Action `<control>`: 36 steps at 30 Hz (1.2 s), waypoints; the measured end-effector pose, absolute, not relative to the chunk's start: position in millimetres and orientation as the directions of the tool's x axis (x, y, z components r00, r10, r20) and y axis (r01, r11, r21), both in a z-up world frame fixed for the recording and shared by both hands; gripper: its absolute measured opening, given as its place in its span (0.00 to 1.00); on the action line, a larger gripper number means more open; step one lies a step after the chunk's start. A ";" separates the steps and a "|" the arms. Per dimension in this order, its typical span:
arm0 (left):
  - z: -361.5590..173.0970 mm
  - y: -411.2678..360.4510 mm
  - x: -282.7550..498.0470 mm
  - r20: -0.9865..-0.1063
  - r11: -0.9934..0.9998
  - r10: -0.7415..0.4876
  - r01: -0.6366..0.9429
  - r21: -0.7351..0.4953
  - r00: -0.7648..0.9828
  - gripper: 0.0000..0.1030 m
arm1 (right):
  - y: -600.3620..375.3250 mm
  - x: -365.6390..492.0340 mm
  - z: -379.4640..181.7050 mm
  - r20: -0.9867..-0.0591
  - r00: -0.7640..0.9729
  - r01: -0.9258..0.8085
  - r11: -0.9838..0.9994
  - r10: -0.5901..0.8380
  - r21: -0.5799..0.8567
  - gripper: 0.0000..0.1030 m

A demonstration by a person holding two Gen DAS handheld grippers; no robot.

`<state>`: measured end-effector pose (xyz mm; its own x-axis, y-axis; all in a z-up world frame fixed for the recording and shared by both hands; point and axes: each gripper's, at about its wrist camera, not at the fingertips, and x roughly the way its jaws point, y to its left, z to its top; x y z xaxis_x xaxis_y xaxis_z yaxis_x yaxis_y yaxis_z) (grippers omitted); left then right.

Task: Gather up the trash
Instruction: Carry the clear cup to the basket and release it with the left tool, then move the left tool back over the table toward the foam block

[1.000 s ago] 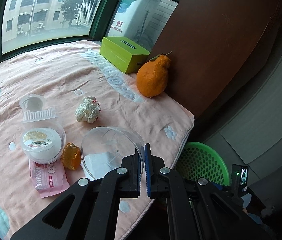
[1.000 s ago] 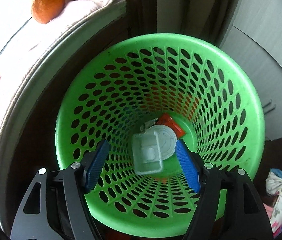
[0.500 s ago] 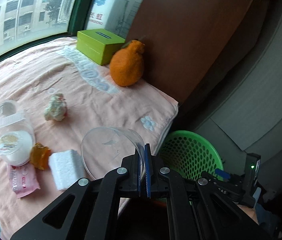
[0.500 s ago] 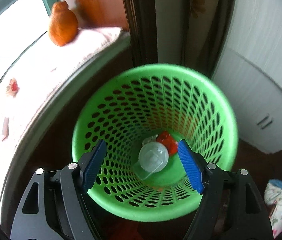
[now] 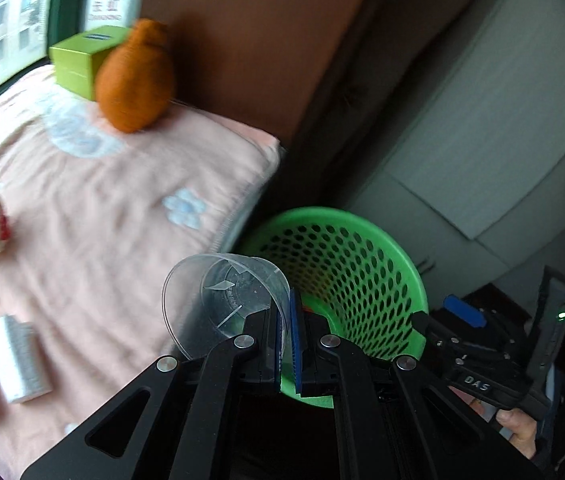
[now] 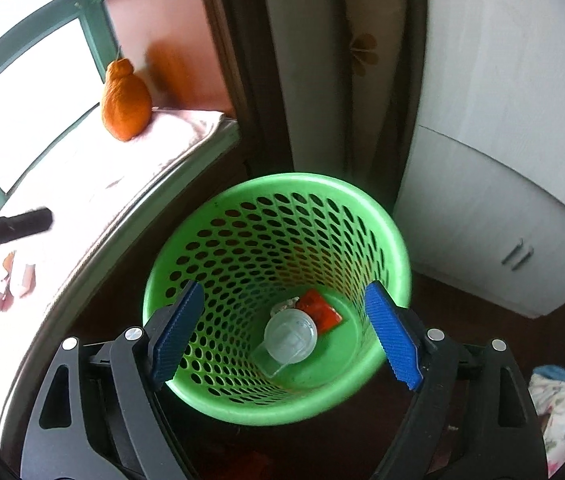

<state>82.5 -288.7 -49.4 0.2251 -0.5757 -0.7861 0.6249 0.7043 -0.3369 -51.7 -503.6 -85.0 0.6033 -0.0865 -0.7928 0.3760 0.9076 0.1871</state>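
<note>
Clear plastic cup [image 5: 226,300] carried off bed edge toward green basket [image 5: 366,248], rim pinched by left gripper [image 5: 286,344]; right gripper [image 6: 282,336], marked "DAS", spread open above basket

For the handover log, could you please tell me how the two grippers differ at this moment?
The left gripper is shut on the rim of a clear plastic cup; the right gripper is open and holds nothing. The left one is beside the green basket, near the pink cloth's edge; the right looks straight down into it. Both have blue pads.
</note>
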 end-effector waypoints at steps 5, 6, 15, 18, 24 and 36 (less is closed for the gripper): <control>-73.6 -326.1 76.8 -0.818 0.670 -0.556 0.663 -0.333 0.151 0.04 | -512.9 -64.0 -87.7 -0.790 0.605 0.400 0.895 -0.095 0.198 0.80; -78.3 -333.1 74.7 -0.824 0.665 -0.548 0.671 -0.327 0.142 0.04 | -514.9 -66.3 -88.1 -0.790 0.606 0.404 0.892 -0.095 0.203 0.80; -107.9 -374.6 57.4 -0.852 0.620 -0.522 0.703 -0.347 0.040 0.05 | -525.5 -82.2 -93.3 -0.787 0.605 0.434 0.878 -0.117 0.203 0.80; -113.4 -379.7 53.8 -0.855 0.611 -0.518 0.706 -0.357 0.017 0.06 | -528.2 -86.1 -93.8 -0.786 0.608 0.441 0.872 -0.114 0.214 0.80; -109.8 -371.7 51.6 -0.840 0.610 -0.542 0.693 -0.384 0.011 0.31 | -527.4 -88.6 -89.6 -0.778 0.619 0.438 0.871 -0.112 0.224 0.80; -66.0 -302.1 60.8 -0.802 0.672 -0.580 0.639 -0.373 0.142 0.34 | -500.4 -71.8 -64.6 -0.738 0.672 0.353 0.904 -0.067 0.240 0.81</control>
